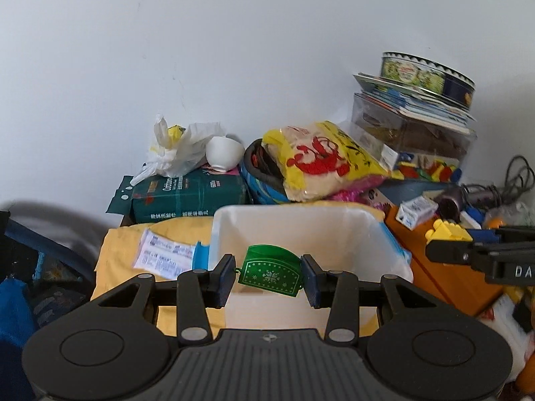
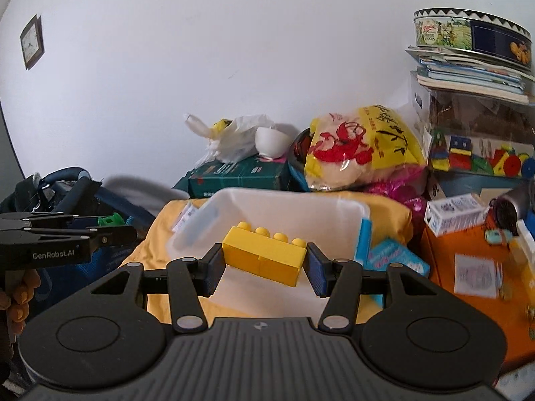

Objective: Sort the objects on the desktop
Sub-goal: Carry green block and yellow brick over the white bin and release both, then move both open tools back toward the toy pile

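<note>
Left tool grips a green snowflake-patterned box over the white plastic bin; right tool clamps a yellow building brick above it.

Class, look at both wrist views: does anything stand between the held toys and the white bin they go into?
Nothing visible does. The left claw holds the green toy chest and the right claw holds the yellow brick, both at the open white bin, whose mouth is uncovered.
</note>
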Demonstrator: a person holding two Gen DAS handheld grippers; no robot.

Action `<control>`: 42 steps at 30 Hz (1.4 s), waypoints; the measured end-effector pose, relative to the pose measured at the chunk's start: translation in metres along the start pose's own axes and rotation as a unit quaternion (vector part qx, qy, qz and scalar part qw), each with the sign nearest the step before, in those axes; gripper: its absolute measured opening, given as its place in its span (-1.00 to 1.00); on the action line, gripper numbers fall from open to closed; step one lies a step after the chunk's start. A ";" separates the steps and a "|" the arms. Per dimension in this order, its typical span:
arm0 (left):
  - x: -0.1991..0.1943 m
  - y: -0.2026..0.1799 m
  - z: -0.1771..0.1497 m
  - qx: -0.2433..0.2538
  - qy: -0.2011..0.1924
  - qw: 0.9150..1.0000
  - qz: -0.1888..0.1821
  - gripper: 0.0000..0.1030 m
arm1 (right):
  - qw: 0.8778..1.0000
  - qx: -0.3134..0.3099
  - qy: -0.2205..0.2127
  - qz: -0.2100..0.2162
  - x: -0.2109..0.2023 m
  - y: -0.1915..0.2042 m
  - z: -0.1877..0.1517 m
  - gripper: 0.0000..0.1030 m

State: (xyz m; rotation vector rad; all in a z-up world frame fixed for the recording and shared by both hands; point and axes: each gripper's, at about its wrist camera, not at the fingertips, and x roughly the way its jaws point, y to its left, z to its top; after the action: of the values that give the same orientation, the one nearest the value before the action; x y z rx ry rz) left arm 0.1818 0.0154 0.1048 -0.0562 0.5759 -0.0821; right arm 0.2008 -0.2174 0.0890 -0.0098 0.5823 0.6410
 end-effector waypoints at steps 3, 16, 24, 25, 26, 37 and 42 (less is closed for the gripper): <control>0.015 -0.002 0.013 -0.001 0.010 1.000 -0.003 -0.11 | 1.000 0.001 0.004 -0.003 0.011 -0.004 0.013 0.06; 0.086 -0.014 0.048 0.009 0.084 0.996 -0.006 -0.11 | 0.998 0.000 0.059 -0.027 0.076 -0.014 0.050 0.06; 0.110 -0.019 0.057 0.014 0.103 0.995 0.005 -0.08 | 0.995 -0.004 0.090 -0.036 0.102 -0.021 0.052 0.07; 0.113 -0.018 0.057 0.010 0.106 0.994 0.007 0.10 | 0.995 -0.004 0.095 -0.039 0.105 -0.022 0.051 0.09; 0.115 -0.018 0.056 0.007 0.109 0.994 0.015 0.35 | 0.994 -0.007 0.098 -0.045 0.108 -0.023 0.050 0.11; 0.101 0.001 0.015 0.017 0.099 0.995 0.025 0.42 | 0.995 -0.009 0.087 -0.038 0.097 -0.025 0.024 0.44; 0.066 0.008 -0.034 0.035 0.079 0.996 0.005 0.42 | 0.997 -0.033 0.068 -0.011 0.060 -0.005 -0.021 0.44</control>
State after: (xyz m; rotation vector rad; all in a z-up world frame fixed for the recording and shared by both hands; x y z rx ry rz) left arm 0.2192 0.0166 0.0400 0.0209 0.7300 -0.0981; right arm 0.2318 -0.1913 0.0391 -0.1221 0.6905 0.6407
